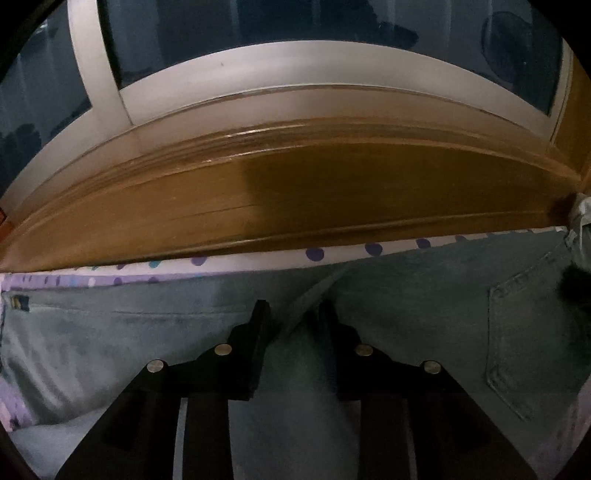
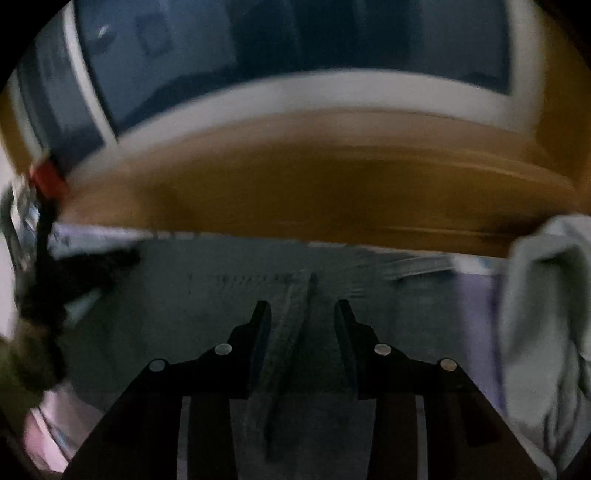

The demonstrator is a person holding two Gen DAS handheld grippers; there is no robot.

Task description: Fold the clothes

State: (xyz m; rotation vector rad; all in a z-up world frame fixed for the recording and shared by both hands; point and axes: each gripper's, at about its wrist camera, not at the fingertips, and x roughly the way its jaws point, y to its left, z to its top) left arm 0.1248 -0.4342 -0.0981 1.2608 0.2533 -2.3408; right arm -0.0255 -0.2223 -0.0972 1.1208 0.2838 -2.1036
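Light blue jeans [image 1: 110, 343] lie spread on a purple polka-dot sheet [image 1: 258, 264], back pocket [image 1: 524, 350] to the right. My left gripper [image 1: 293, 306] sits low on the denim, and a raised crease of the fabric runs in between its narrowly spaced fingers, which pinch it. In the blurred right wrist view the jeans [image 2: 207, 295] look darker. My right gripper [image 2: 301, 306] hovers just over them with its fingers wider apart. A seam ridge [image 2: 291, 314] lies in the gap, free of both fingers.
A brown wooden board [image 1: 369, 184] runs along the far edge of the bed, with a white-framed dark window [image 1: 295, 26] behind it. A grey garment [image 2: 546, 314] is heaped at the right. Something black and fuzzy [image 2: 55, 288] lies at the jeans' left end.
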